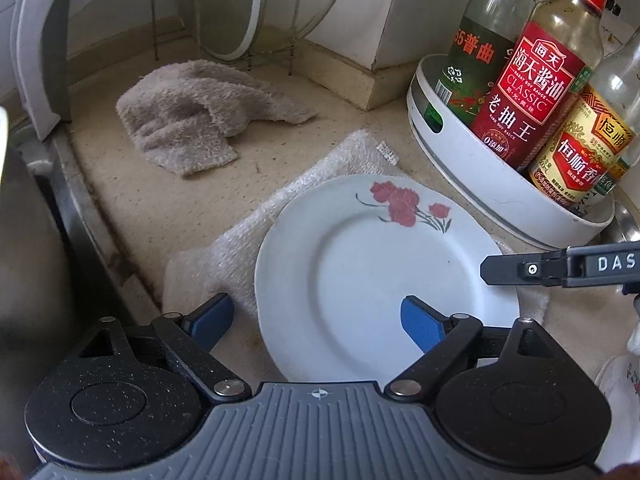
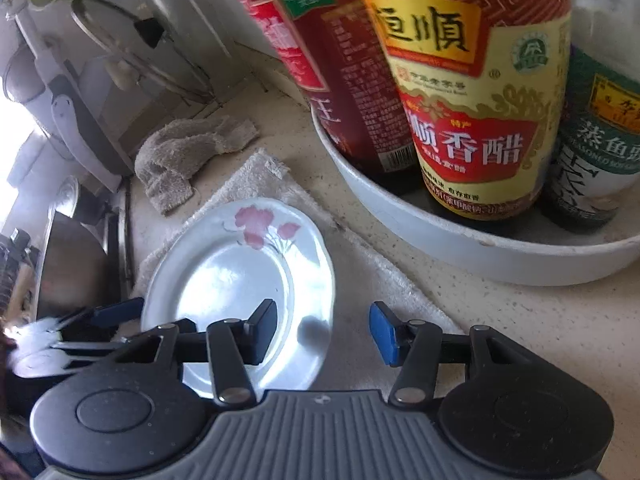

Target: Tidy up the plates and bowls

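Note:
A white plate with red flowers [image 1: 360, 264] lies flat on a pale towel [image 1: 224, 256] on the counter. My left gripper [image 1: 316, 324] is open and empty, its fingers astride the plate's near left rim, just above it. My right gripper [image 2: 324, 332] is open and empty over the plate's [image 2: 236, 268] near right edge. One right finger [image 1: 532, 270] reaches in over the plate's right rim in the left wrist view. The left gripper's blue fingertips [image 2: 120, 308] show at the plate's left side in the right wrist view.
A white round tray [image 1: 480, 184] with several sauce bottles [image 1: 528, 92] stands close on the plate's right. A crumpled grey cloth [image 1: 200, 116] lies behind. A wire rack with a round lid [image 1: 248, 20] stands at the tiled wall. A metal sink edge [image 1: 80, 208] runs along the left.

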A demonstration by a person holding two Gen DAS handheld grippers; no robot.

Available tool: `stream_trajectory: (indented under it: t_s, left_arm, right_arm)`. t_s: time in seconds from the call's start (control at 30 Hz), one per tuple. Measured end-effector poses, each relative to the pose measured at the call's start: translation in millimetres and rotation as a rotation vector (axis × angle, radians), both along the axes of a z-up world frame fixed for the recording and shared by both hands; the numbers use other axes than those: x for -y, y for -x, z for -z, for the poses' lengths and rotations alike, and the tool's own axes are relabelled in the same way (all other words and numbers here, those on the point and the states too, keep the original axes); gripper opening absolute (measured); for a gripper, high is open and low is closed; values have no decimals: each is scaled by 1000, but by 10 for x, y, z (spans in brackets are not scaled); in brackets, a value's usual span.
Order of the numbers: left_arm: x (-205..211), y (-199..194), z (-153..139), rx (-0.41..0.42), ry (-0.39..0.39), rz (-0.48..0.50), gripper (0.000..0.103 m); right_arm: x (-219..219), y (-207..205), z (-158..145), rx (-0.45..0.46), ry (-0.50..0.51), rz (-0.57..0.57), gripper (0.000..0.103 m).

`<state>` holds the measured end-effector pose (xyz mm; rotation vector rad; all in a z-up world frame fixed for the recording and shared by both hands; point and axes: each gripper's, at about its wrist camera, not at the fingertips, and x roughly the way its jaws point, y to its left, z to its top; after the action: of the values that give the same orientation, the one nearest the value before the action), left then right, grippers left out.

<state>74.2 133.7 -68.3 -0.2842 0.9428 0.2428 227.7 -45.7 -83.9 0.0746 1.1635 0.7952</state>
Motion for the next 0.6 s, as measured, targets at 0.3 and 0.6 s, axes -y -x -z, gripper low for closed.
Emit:
stream_trajectory:
  t_s: [0.3, 0.6]
  left_arm:
    - [-27, -21, -21, 9, 13, 24, 91]
    - [-49, 4, -32, 33, 18, 35, 71]
  right_arm:
    - [-49, 43, -110, 13, -12, -26, 64]
    - [-52, 38, -25, -24, -13, -29, 43]
